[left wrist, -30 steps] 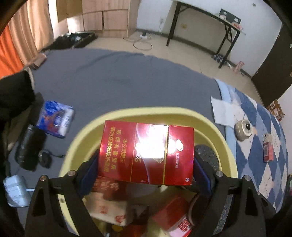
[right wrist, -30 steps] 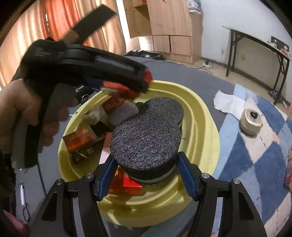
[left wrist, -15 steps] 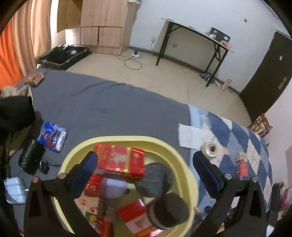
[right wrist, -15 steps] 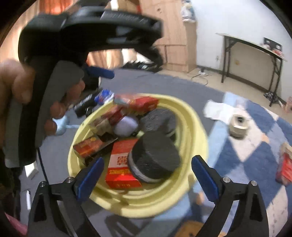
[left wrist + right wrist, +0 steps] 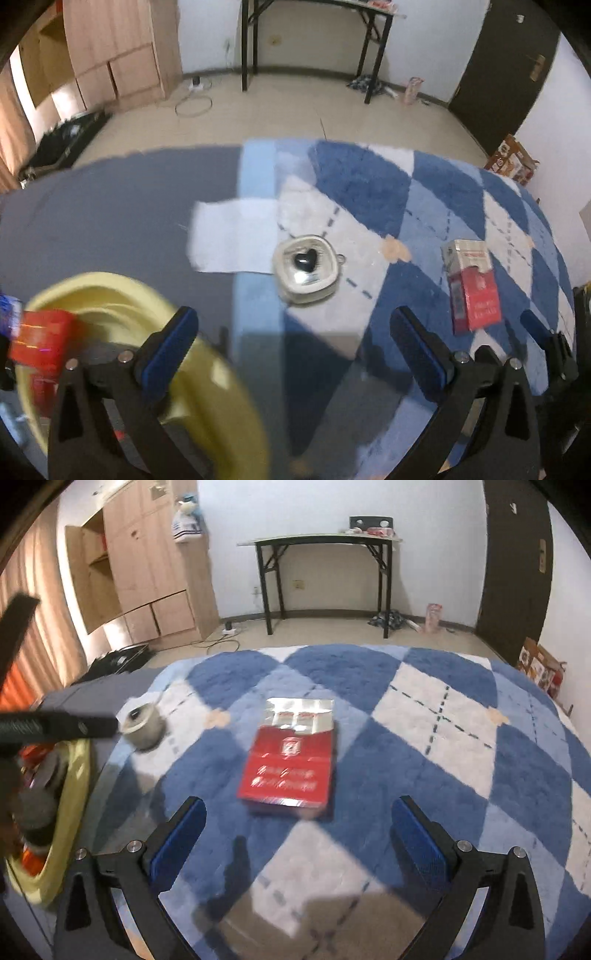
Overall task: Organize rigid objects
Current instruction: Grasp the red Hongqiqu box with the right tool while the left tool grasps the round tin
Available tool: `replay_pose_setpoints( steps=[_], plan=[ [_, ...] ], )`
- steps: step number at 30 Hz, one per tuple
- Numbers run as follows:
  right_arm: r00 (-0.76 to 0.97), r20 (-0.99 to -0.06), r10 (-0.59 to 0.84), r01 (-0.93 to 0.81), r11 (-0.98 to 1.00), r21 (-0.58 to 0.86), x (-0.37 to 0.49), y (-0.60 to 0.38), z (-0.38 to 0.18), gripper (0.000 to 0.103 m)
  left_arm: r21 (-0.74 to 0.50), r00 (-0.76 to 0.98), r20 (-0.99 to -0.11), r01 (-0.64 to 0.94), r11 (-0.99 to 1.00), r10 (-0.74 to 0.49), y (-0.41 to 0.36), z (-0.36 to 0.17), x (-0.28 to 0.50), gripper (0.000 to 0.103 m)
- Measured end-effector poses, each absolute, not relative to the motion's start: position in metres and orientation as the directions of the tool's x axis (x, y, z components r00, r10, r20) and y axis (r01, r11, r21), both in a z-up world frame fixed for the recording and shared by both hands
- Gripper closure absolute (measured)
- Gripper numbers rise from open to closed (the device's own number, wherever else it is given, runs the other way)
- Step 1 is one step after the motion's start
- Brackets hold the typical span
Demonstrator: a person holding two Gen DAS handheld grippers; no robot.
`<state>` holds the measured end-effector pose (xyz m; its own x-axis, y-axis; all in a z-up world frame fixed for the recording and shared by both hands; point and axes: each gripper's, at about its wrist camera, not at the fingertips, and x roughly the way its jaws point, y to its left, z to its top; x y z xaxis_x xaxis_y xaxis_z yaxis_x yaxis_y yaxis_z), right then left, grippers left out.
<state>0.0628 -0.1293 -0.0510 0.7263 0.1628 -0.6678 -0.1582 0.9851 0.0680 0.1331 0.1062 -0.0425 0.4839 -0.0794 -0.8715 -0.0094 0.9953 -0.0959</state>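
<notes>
A blue-and-white checked rug (image 5: 424, 709) is lying beside a grey cover (image 5: 103, 206), with a black-legged desk (image 5: 321, 539) standing against the far wall. I am holding my left hand-held gripper (image 5: 291, 350) wide open with nothing between its blue pads, having just spread its jaws; it is hanging over the edge where rug meets grey cover, near a small round tin with a black heart on its lid (image 5: 307, 266). My right hand-held gripper (image 5: 295, 834) is likewise gaping and empty, its jaws just spread too, facing a red-and-silver cigarette pack (image 5: 290, 755) lying flat on the rug. The yellow basin (image 5: 122, 306) is sitting at the left, holding red boxes (image 5: 40, 341). White paper (image 5: 232, 236) is lying touching the tin.
</notes>
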Motion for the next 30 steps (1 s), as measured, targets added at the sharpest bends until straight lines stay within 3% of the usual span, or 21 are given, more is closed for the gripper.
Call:
replay_pose_setpoints(
  steps=[2,7,9,10,11,12,13,19,25,30],
  plan=[
    [0.724,-0.67,0.163,-0.162,0.985,0.065,0.076,-0.126,-0.056,0.001,-0.05,0.457,-0.888,0.002,0.999,-0.045,0.097,-0.061,0.147,0.0],
    [0.714,-0.683,0.157,-0.164,0.985,0.055,0.108,-0.12,-0.076,0.004,-0.075,0.443,-0.894,-0.008,0.997,-0.063,0.099,-0.077,0.168,0.001],
    [0.706,-0.692,0.15,-0.146,0.987,0.064,0.12,-0.12,-0.085,0.017,-0.074,0.452,-0.89,-0.008,0.997,-0.063,0.098,-0.079,0.171,0.016],
    [0.713,-0.688,0.135,-0.133,0.99,0.056,0.123,-0.121,-0.086,0.025,-0.04,0.448,-0.894,-0.028,0.999,-0.023,0.098,-0.081,0.172,0.032],
    [0.722,-0.681,0.124,-0.128,0.991,0.046,0.124,-0.121,-0.086,0.047,-0.043,0.456,-0.889,-0.032,0.999,-0.024,0.098,-0.081,0.17,0.037],
    [0.728,-0.676,0.119,-0.13,0.991,0.035,0.124,-0.119,-0.085,0.048,-0.046,0.465,-0.885,-0.029,0.999,-0.027,0.097,-0.08,0.168,0.041],
    [0.73,-0.673,0.117,-0.132,0.991,0.029,0.125,-0.119,-0.085,0.048,-0.036,0.481,-0.876,-0.021,0.999,-0.022,0.094,-0.077,0.164,0.053],
    [0.74,-0.648,0.178,-0.169,0.983,0.077,0.101,-0.121,-0.061,0.048,-0.058,0.555,-0.83,0.015,0.998,-0.056,0.096,-0.034,0.13,0.052],
    [0.731,-0.609,0.307,-0.316,0.944,0.097,0.071,-0.079,-0.009,0.048,-0.065,0.608,-0.789,0.061,0.996,-0.088,0.137,0.035,0.072,0.052],
    [0.668,-0.593,0.45,-0.491,0.865,0.103,0.043,-0.016,0.026,0.048,-0.077,0.632,-0.775,-0.049,0.996,-0.029,0.218,0.059,0.019,0.052]
  ],
)
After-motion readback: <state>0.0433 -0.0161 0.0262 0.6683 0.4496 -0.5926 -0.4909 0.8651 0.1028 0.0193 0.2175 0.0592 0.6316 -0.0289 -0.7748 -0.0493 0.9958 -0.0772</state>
